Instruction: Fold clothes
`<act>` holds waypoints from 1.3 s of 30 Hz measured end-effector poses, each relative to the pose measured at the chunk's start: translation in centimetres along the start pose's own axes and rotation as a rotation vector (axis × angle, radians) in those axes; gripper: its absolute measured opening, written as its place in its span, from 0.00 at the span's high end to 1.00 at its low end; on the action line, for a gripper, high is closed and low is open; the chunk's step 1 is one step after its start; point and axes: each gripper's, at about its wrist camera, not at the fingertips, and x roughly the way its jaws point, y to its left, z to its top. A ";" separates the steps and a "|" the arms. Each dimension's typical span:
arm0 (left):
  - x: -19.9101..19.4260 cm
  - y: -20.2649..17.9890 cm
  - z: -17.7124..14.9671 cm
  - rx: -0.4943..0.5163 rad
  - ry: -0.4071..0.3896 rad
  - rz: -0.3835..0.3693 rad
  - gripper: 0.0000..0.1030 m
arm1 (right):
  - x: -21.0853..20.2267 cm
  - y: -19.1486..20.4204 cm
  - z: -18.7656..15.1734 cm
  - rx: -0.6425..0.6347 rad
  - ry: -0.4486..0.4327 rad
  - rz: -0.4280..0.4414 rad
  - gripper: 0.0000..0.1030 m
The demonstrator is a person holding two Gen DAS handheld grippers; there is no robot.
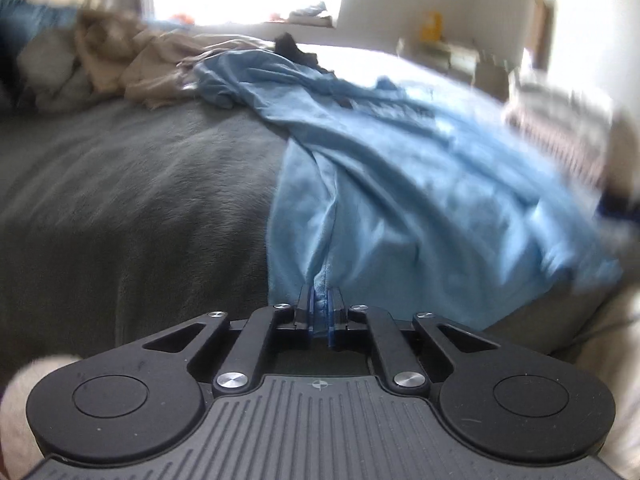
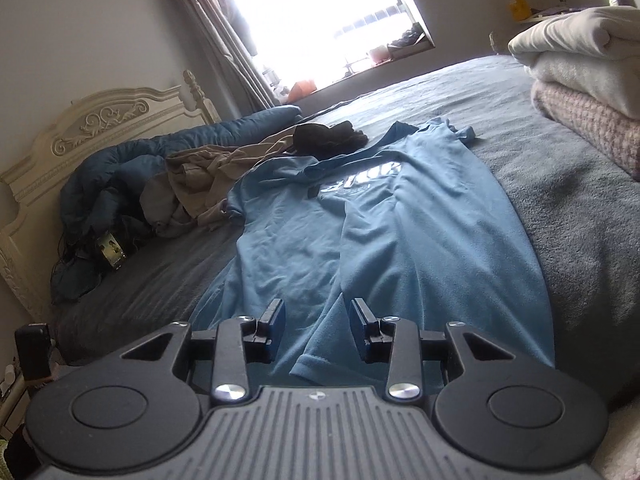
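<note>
A light blue T-shirt [image 1: 400, 168] lies spread across the grey bed cover [image 1: 140, 200], rumpled, with its collar end away from me. My left gripper [image 1: 320, 300] is shut on the shirt's near hem, and the cloth bunches between the blue pads. In the right wrist view the same T-shirt [image 2: 380, 232] stretches away with a pale print on the chest. My right gripper [image 2: 317, 314] hovers open just over the shirt's near edge, nothing between its fingers.
A heap of beige and grey clothes [image 2: 208, 176] and a dark garment [image 2: 328, 136] lie beyond the shirt. A blue duvet [image 2: 132, 168] lies by the cream headboard [image 2: 100, 128]. Folded clothes [image 2: 588, 92] are stacked at the right. A window [image 2: 320, 16] is behind.
</note>
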 end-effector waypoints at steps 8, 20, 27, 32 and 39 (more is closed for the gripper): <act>-3.7 8.4 -0.4 -0.530 -0.056 -0.246 0.96 | -0.7 -2.2 0.5 0.047 -0.044 -0.108 0.62; -3.4 10.2 -1.4 -0.586 -0.072 -0.128 0.96 | -3.2 -8.2 -0.7 0.194 -0.029 -0.355 0.58; -4.0 10.9 -0.6 -0.597 -0.107 -0.101 0.96 | 0.0 -9.0 -0.7 0.092 0.010 -0.364 0.53; -5.2 10.7 -0.3 -0.641 -0.118 -0.159 0.96 | -2.1 -9.3 1.0 0.135 -0.051 -0.318 0.99; -6.1 10.1 -1.0 -0.692 -0.101 -0.239 0.96 | -8.0 -10.2 4.9 0.167 -0.194 -0.307 1.00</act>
